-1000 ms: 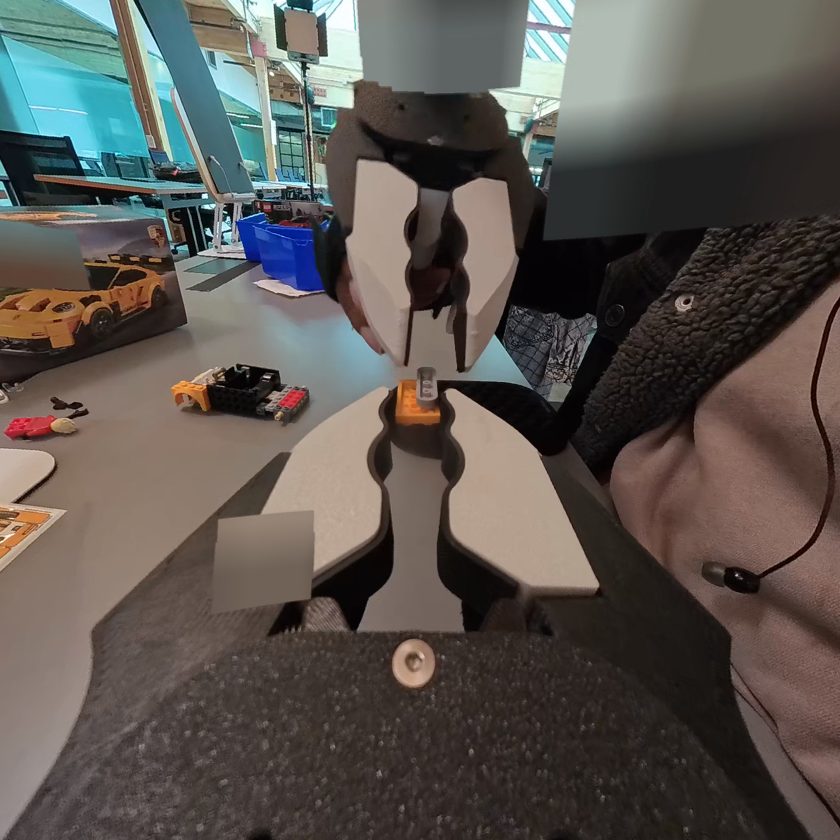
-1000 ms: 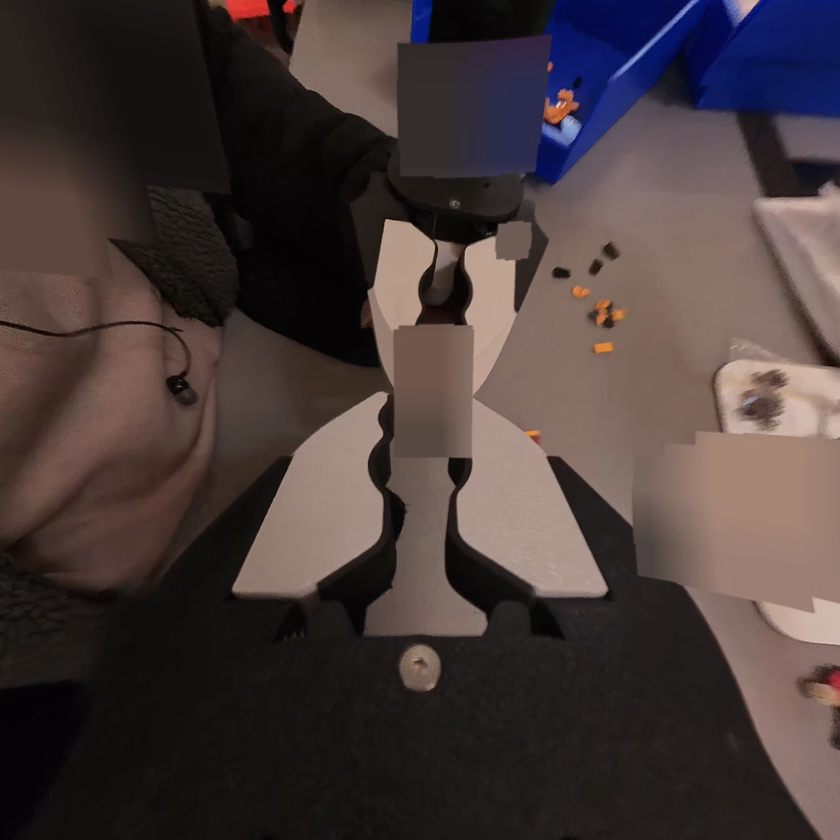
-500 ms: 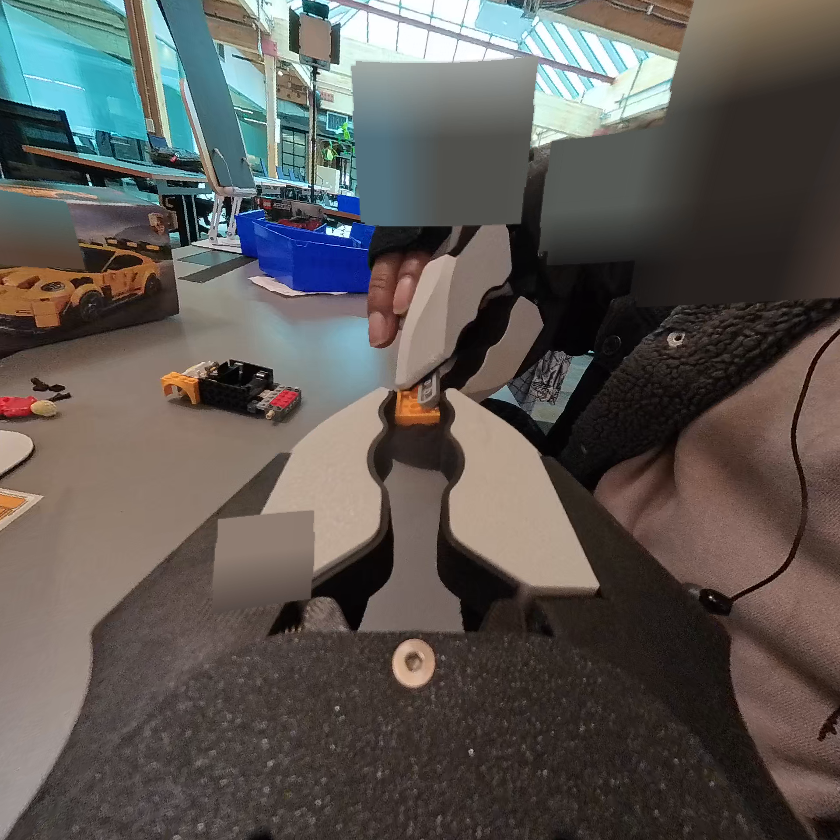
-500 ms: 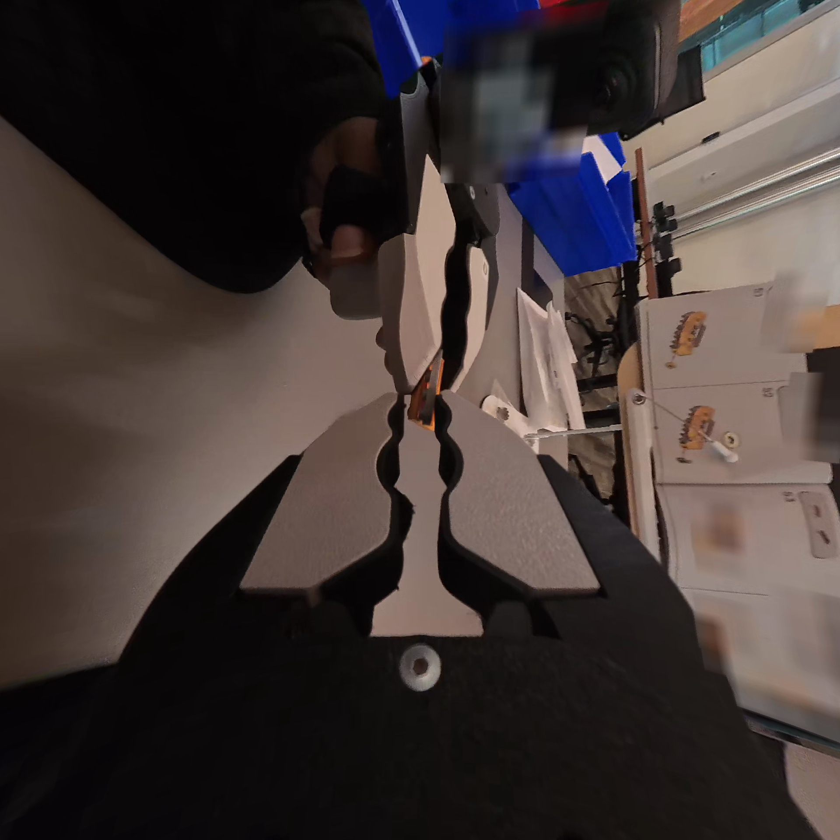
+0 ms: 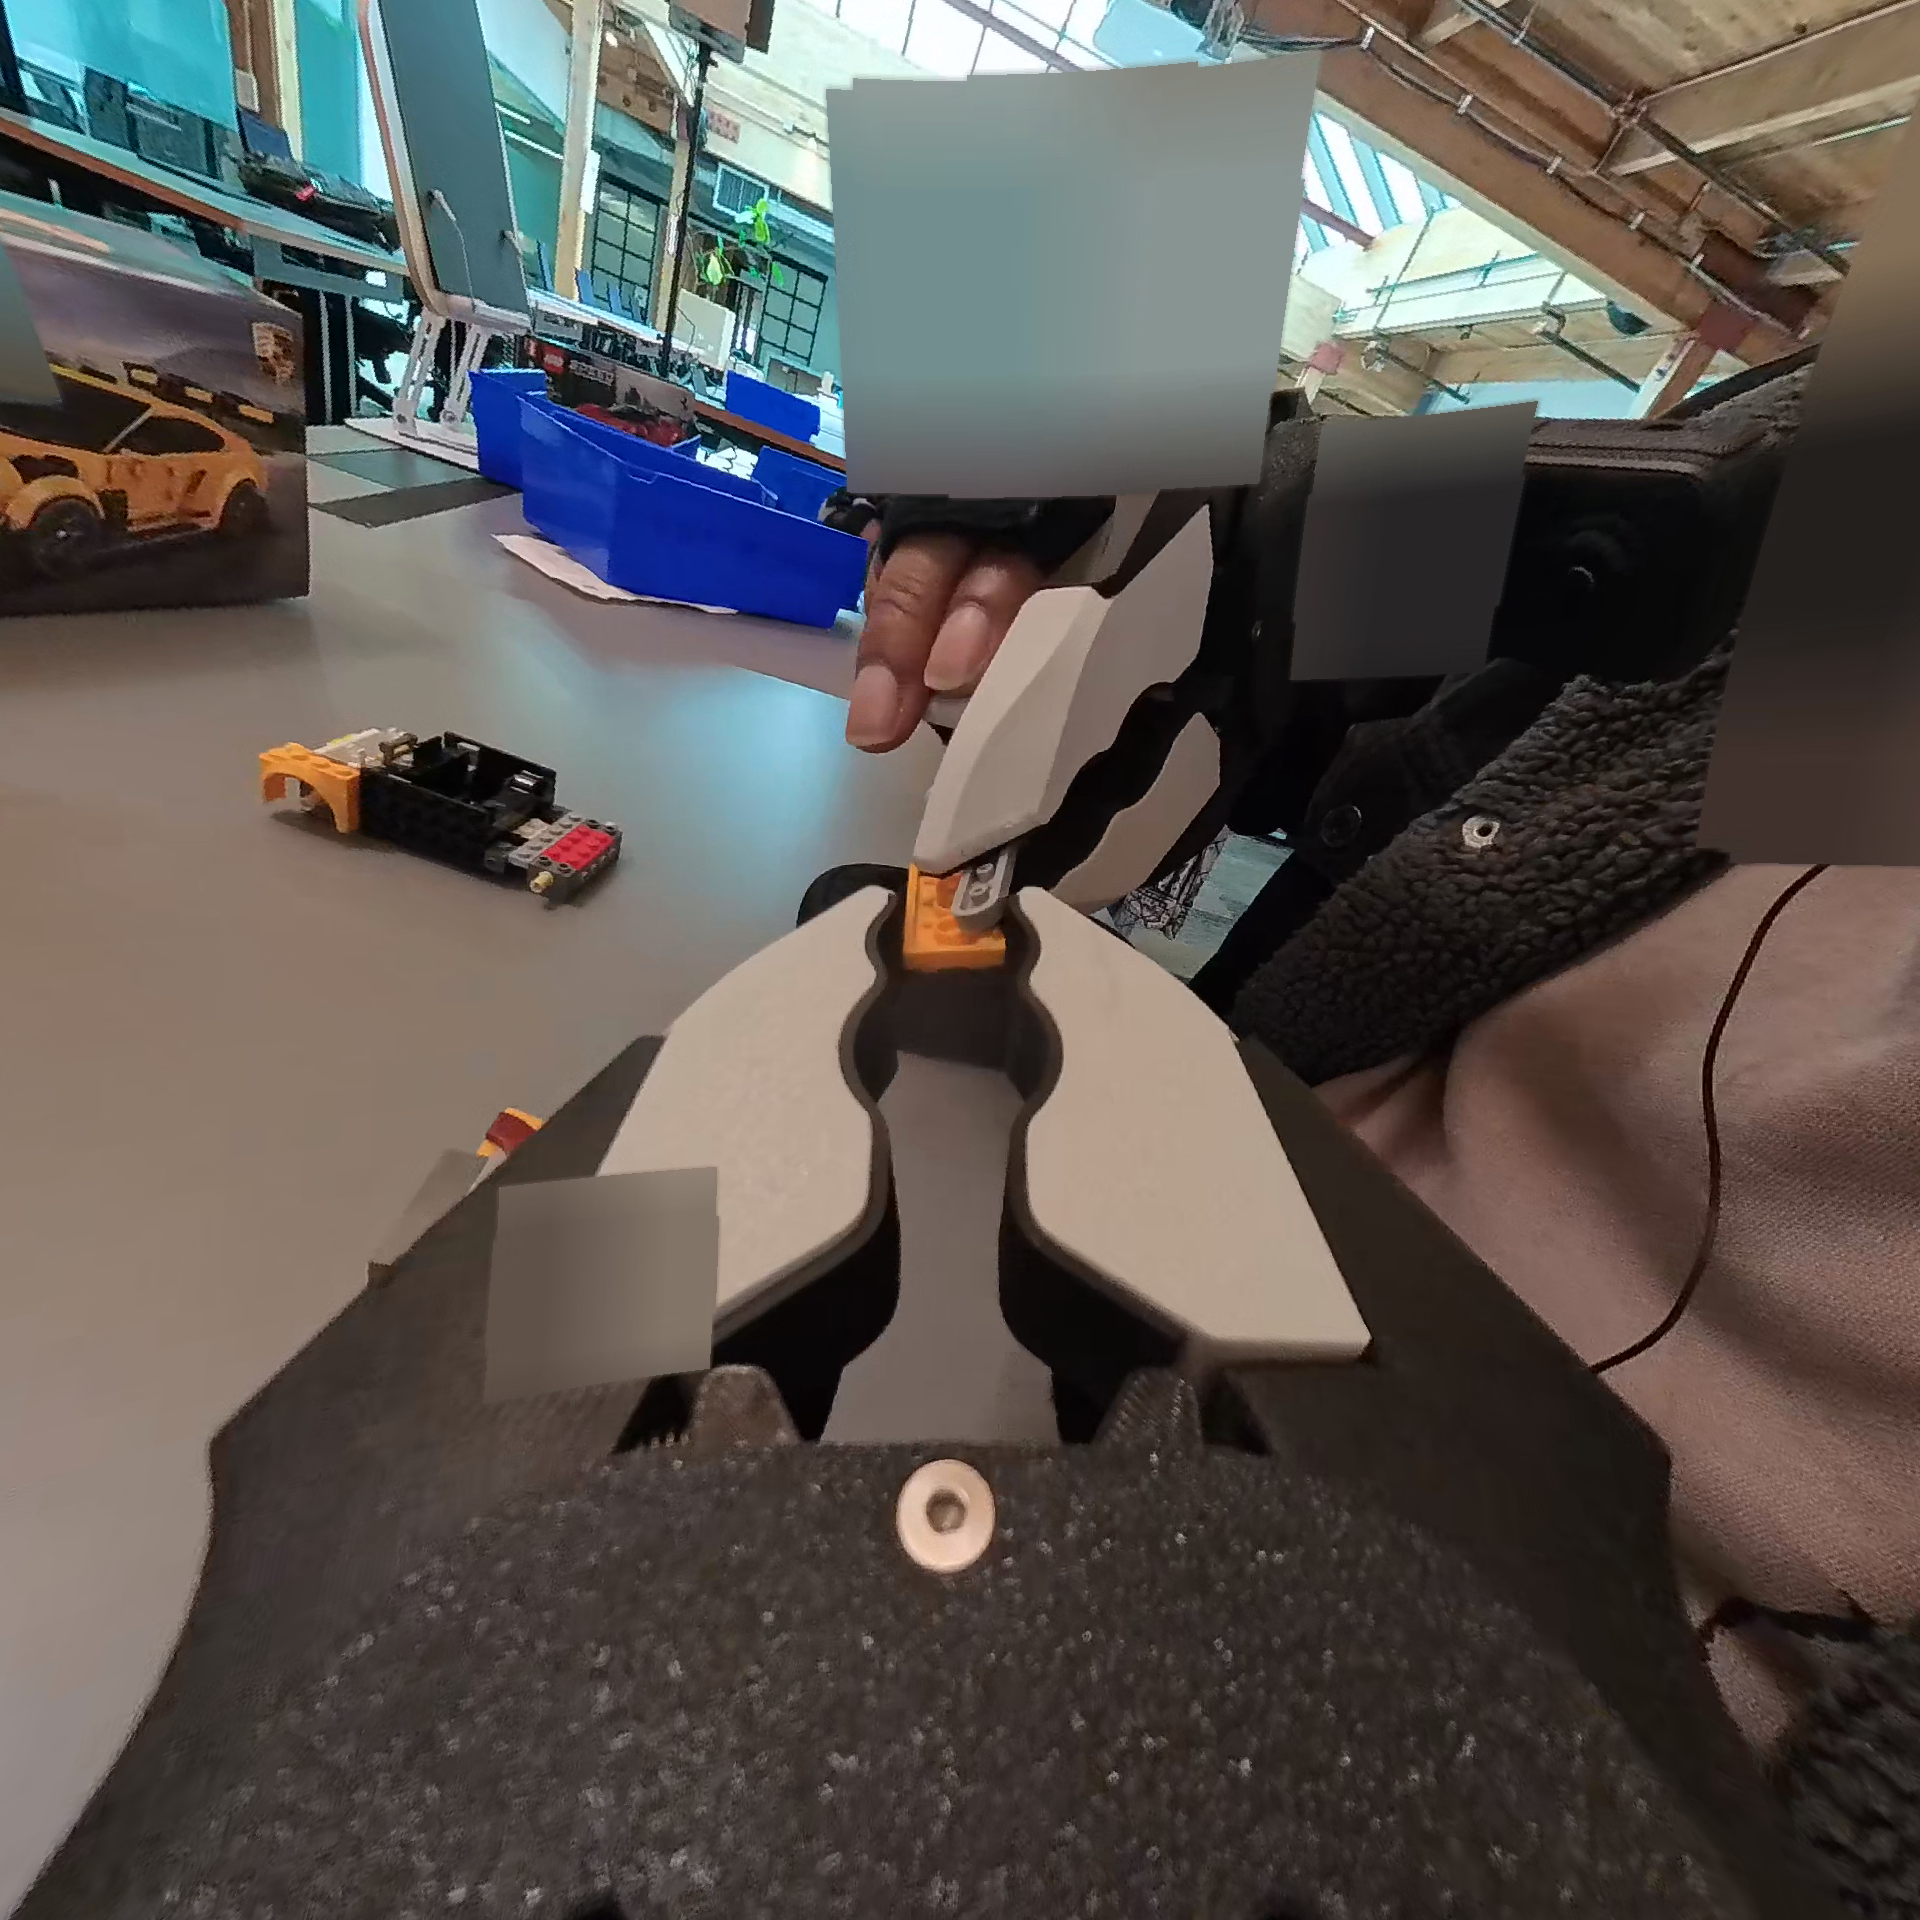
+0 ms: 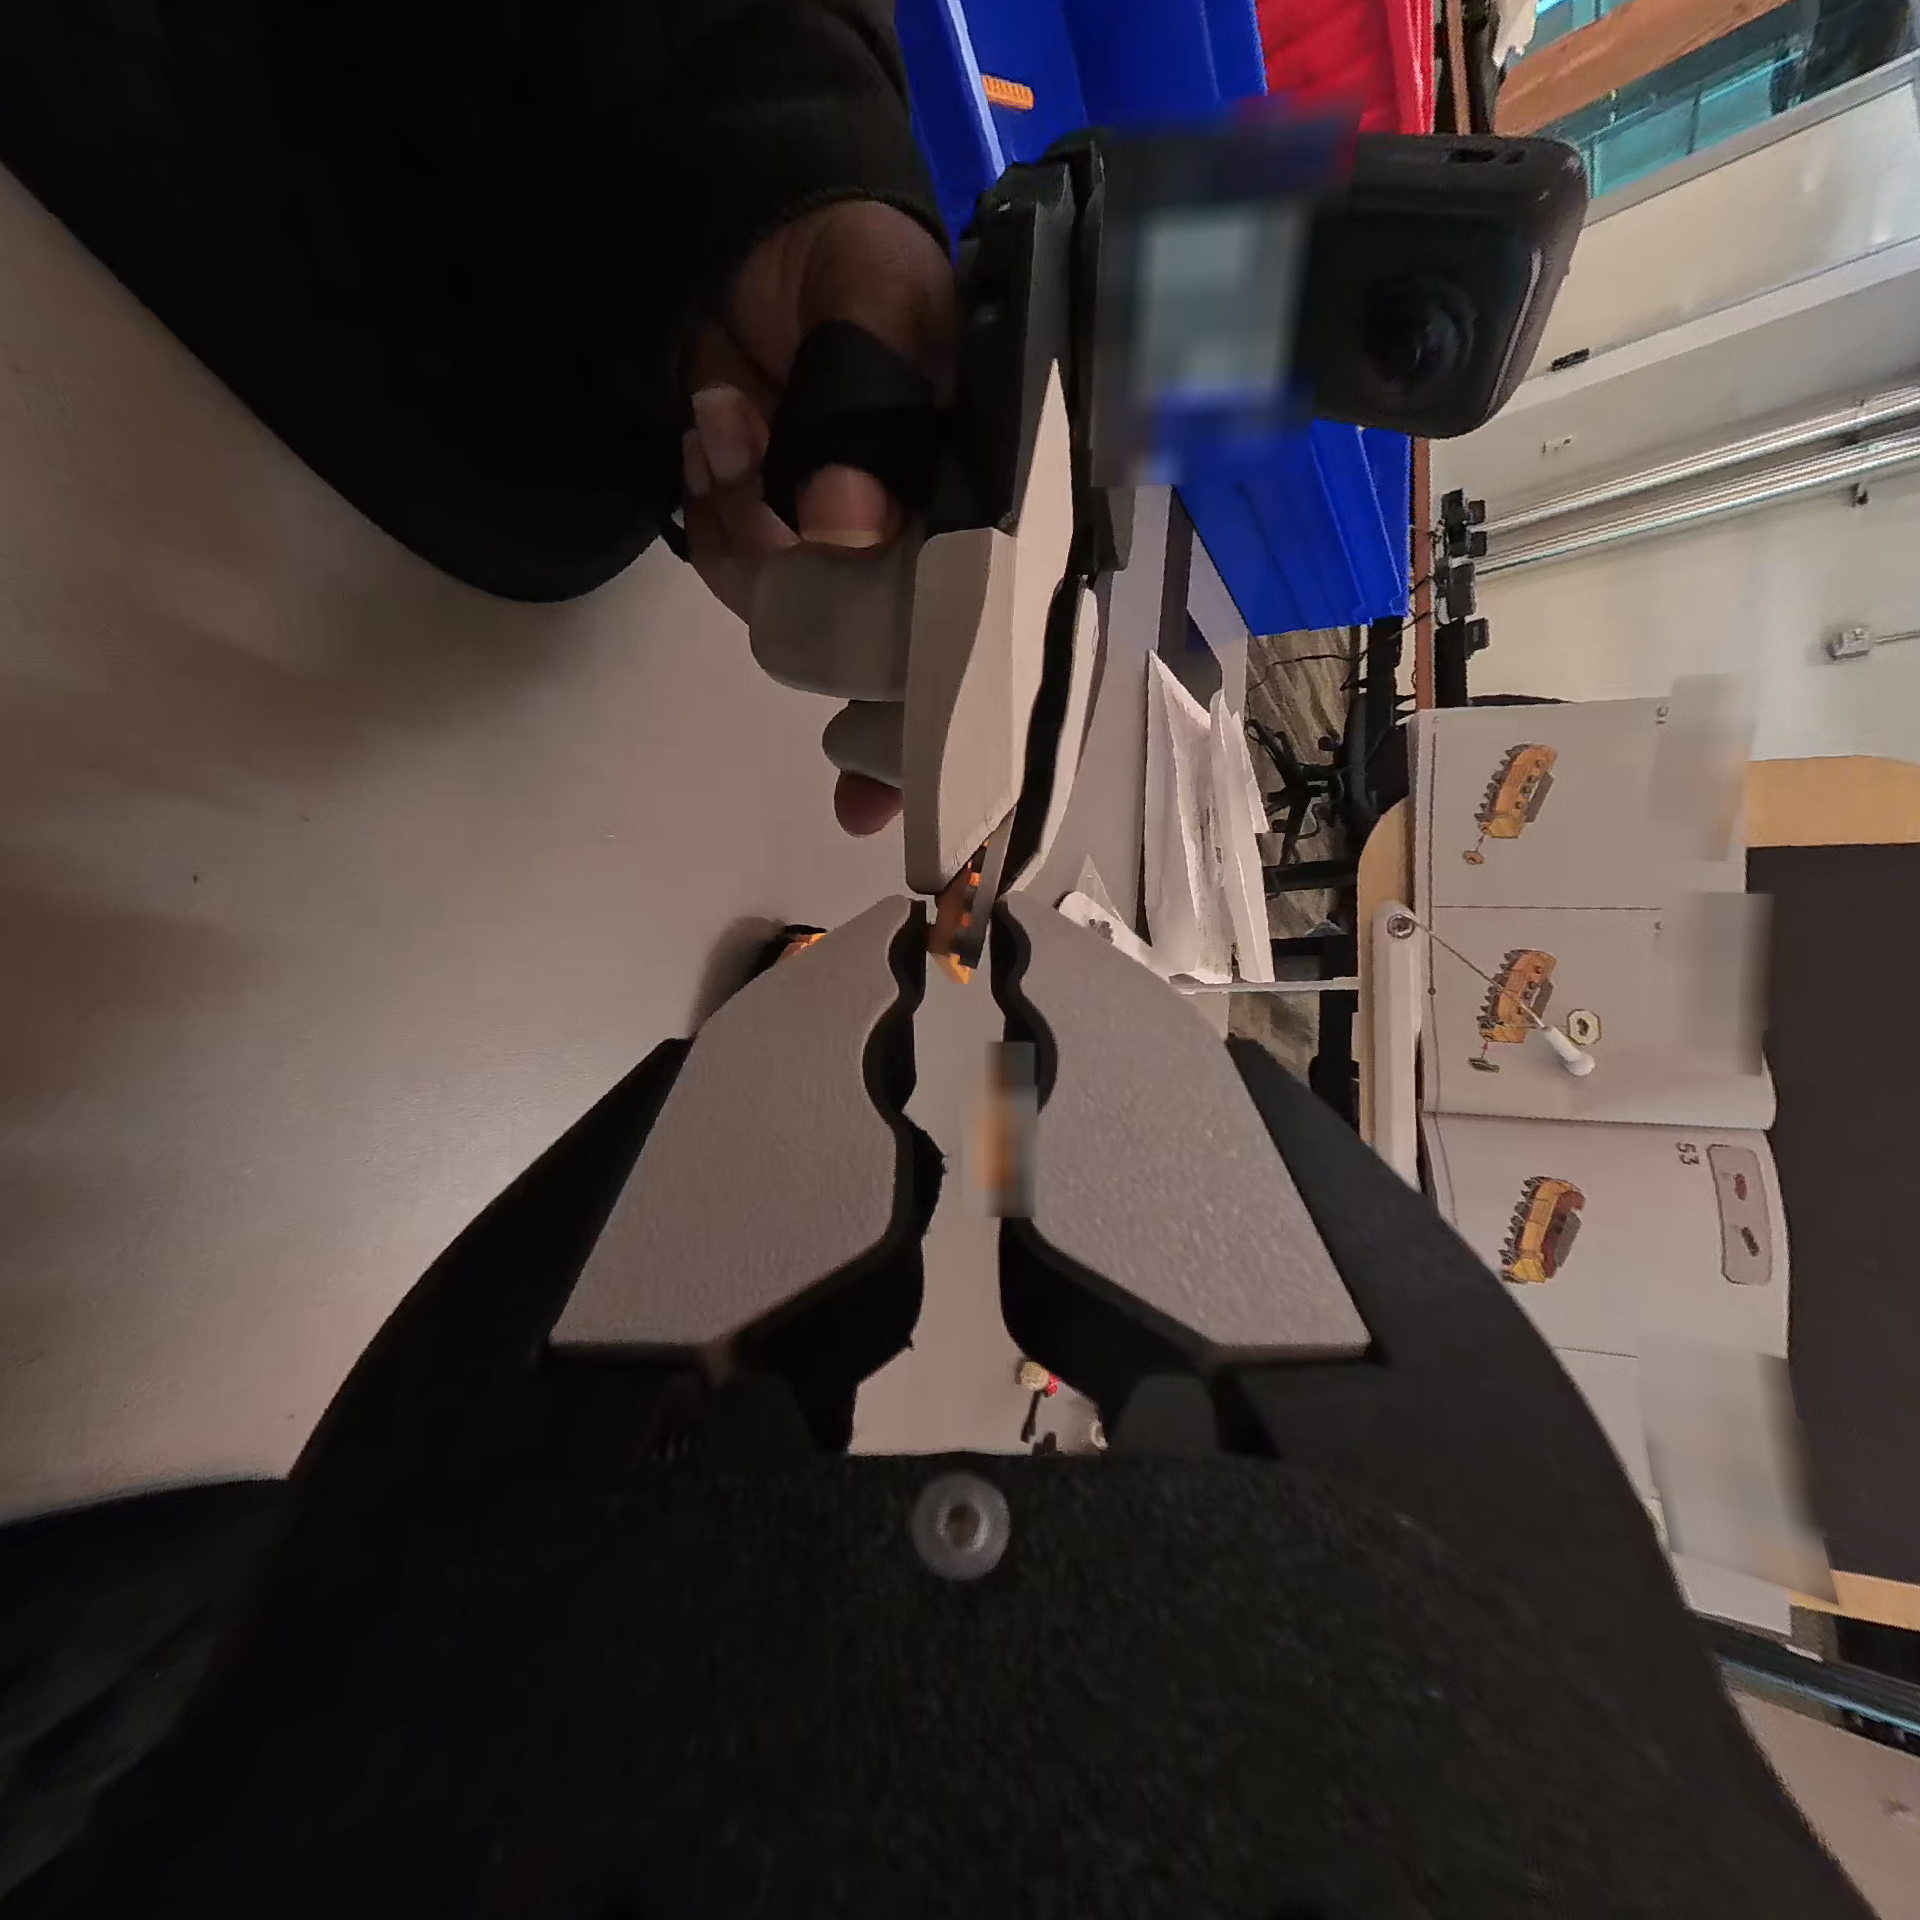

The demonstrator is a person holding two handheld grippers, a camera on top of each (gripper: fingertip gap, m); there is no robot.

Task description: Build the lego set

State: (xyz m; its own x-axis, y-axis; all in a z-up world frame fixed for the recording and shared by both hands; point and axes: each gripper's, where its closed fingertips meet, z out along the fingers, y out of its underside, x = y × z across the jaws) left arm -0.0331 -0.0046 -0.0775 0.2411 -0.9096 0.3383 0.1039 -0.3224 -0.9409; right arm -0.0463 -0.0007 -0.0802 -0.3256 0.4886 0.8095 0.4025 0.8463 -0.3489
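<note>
Orange, grey and black among the bricks

The plate (image 5: 951, 925) pinched between pale grey fingers (image 5: 774, 1101) is orange, the small piece (image 5: 982, 896) on it dark grey; the half-built chassis (image 5: 447, 805) is black with an orange arch and a red patch (its front end light grey). The bins (image 5: 665, 520) are bright blue, the table (image 5: 208, 987) plain grey, the box (image 5: 145, 457) shows a yellow car, and the booklet (image 6: 1590, 987) is white with orange drawings.

Grey table (image 5: 312, 1018), smooth and matte. Near the middle, a part-built black car chassis (image 5: 447, 805) with an orange arch; farther back, blue bins (image 5: 665, 520) on white paper. At the far left, a set box (image 5: 145, 447) showing a yellow car.
</note>
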